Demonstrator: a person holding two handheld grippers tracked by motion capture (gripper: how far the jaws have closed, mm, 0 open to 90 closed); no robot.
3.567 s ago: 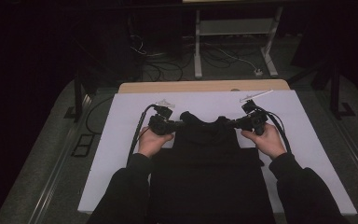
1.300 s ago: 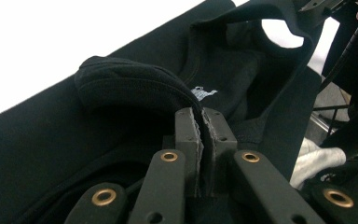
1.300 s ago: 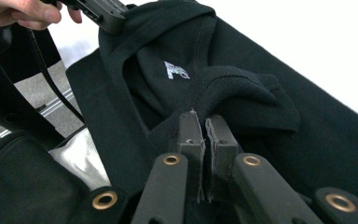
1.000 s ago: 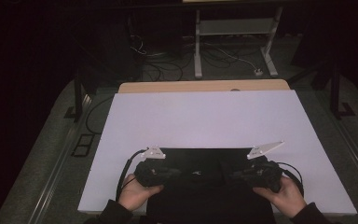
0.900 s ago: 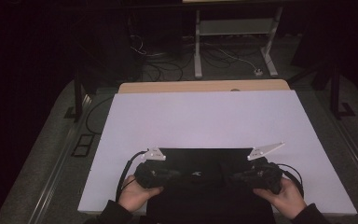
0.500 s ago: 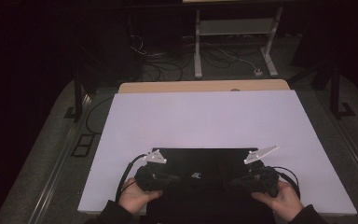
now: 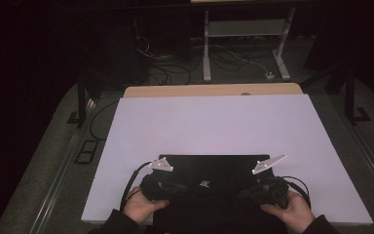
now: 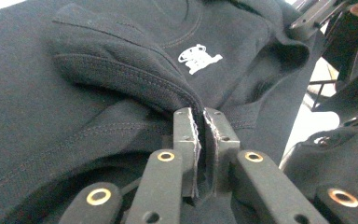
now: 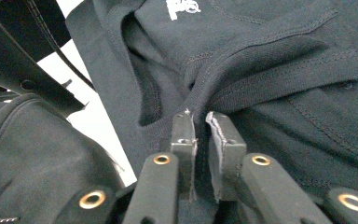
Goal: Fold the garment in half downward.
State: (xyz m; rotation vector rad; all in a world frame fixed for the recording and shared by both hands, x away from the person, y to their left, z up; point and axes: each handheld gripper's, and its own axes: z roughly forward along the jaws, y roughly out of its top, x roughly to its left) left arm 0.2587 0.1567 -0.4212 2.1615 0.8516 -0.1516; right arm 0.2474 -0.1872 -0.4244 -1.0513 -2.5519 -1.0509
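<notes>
The black garment lies folded at the white table's near edge, its lower part cut off by the frame. The left gripper and right gripper have just been opening, fabric between their barely parted jaws. Both hands sit slightly nearer each other than a second ago.

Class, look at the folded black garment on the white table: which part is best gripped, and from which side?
Judging by its pose, grip the black garment at the thick ribbed fold near each near corner, coming from the person's side. The doubled edge bulges up there, so jaws could close across it.
</notes>
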